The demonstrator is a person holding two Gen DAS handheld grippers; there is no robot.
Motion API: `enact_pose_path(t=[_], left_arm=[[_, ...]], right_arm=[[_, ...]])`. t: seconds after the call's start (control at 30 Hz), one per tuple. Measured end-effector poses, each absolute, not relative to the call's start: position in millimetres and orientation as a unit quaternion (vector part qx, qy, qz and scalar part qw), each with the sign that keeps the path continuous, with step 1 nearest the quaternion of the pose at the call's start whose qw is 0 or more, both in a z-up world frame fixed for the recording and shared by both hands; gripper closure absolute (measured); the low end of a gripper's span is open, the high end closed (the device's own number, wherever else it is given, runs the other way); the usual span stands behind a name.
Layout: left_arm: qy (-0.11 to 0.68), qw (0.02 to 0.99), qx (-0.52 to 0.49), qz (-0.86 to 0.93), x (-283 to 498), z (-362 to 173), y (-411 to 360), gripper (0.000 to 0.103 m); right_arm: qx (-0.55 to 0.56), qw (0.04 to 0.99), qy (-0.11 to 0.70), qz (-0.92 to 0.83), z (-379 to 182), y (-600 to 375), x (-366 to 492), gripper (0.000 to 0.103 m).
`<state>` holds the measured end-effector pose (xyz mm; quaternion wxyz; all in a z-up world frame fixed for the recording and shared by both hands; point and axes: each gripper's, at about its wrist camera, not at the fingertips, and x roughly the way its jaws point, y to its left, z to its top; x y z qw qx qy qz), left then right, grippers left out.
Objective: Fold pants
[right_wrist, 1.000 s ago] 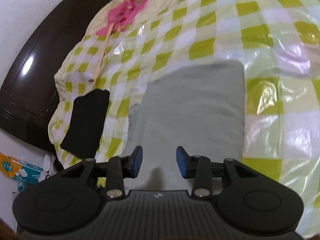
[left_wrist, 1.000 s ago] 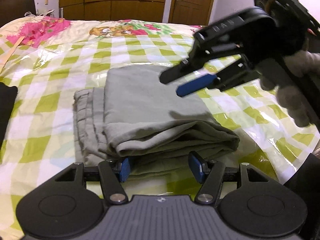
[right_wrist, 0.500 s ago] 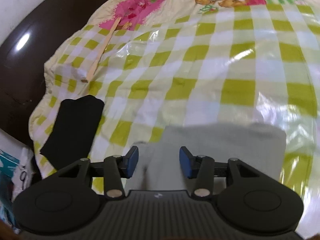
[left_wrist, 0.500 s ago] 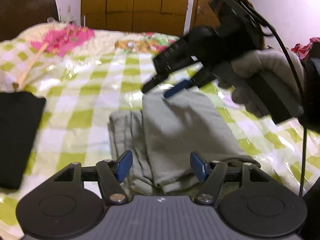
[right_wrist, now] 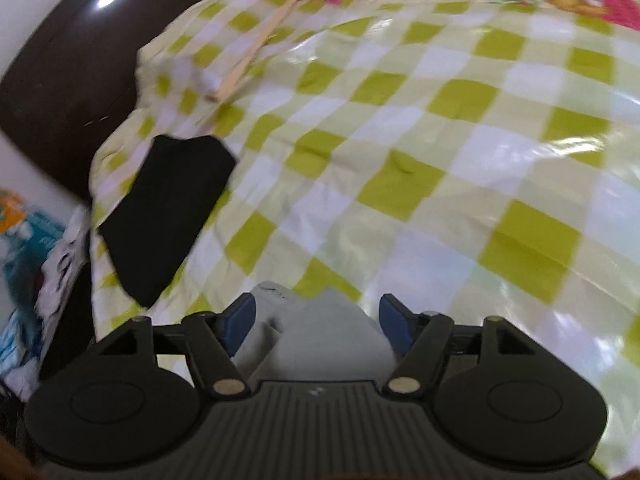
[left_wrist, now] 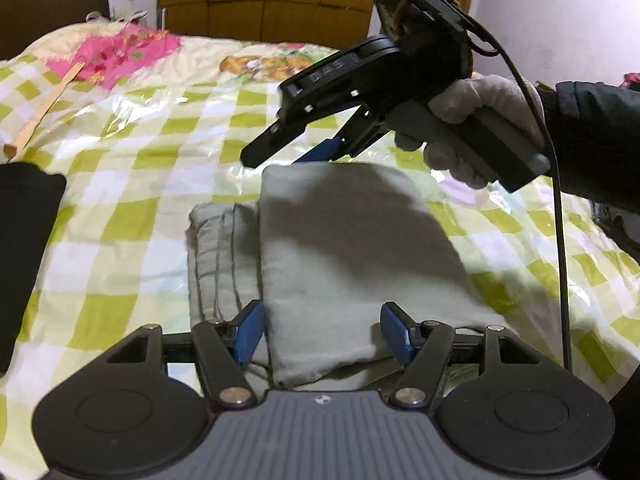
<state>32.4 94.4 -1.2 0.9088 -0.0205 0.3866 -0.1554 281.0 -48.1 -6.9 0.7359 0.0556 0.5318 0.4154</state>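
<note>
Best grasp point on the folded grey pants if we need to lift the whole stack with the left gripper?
Likely the near folded edge of the folded grey pants, where the layers bunch into a thick rounded roll. Come in low from the near side, open left gripper straddling that edge just above the green-checked bed cover. The flat top panel offers nothing to pinch.

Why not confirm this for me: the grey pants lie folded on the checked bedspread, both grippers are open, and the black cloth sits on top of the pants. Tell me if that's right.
One detail is wrong. The black cloth is not on top of the pants; it lies apart from them on the bedspread, off to their left, as the left wrist view shows. The rest stands: the pants are folded, and the left gripper and right gripper are open.
</note>
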Motion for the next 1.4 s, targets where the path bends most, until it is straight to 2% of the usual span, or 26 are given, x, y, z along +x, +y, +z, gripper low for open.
enact_pose_path(t=[0.1,0.17,0.23,0.37,0.57,0.63,0.67,0.7,0.73,0.77,0.8,1.07,1.2,1.4], left_arm=[[0.399,0.906,-0.029,-0.139,33,-2,96,0.028],[0.408,0.903,-0.028,-0.132,33,-2,93,0.028],[0.406,0.906,-0.019,-0.121,30,0,88,0.028],[0.402,0.907,0.000,-0.122,27,7,79,0.028],[0.398,0.910,0.019,-0.116,40,3,71,0.023],[0.405,0.906,0.021,-0.117,45,-2,68,0.025],[0.409,0.904,0.016,-0.125,46,-3,68,0.035],[0.410,0.901,0.008,-0.139,46,-3,67,0.054],[0.412,0.898,0.001,-0.152,46,-1,67,0.064],[0.411,0.897,-0.006,-0.160,46,3,68,0.080],[0.406,0.898,-0.012,-0.166,46,7,70,0.082],[0.363,0.912,-0.107,-0.158,41,40,124,0.083],[0.373,0.909,-0.145,-0.117,41,19,155,0.083],[0.407,0.889,-0.196,-0.081,38,-27,181,0.083]], right_arm=[[0.075,0.706,0.537,0.456,-18,-51,290,0.034],[0.058,0.701,0.529,0.475,-20,-53,284,0.046],[0.035,0.692,0.530,0.488,-21,-53,275,0.078],[0.028,0.700,0.517,0.492,-13,-67,255,0.091],[0.084,0.713,0.479,0.505,16,-92,235,0.093],[0.091,0.714,0.470,0.511,26,-96,229,0.093],[0.095,0.715,0.465,0.513,30,-99,228,0.093],[0.100,0.716,0.462,0.513,33,-100,227,0.093],[0.104,0.719,0.459,0.512,36,-102,226,0.093],[0.107,0.720,0.457,0.511,38,-103,227,0.093],[0.111,0.722,0.455,0.509,41,-103,227,0.093],[0.126,0.732,0.430,0.512,60,-74,236,0.093],[0.119,0.723,0.431,0.527,53,-32,242,0.093],[0.105,0.699,0.482,0.518,-12,38,246,0.093]])
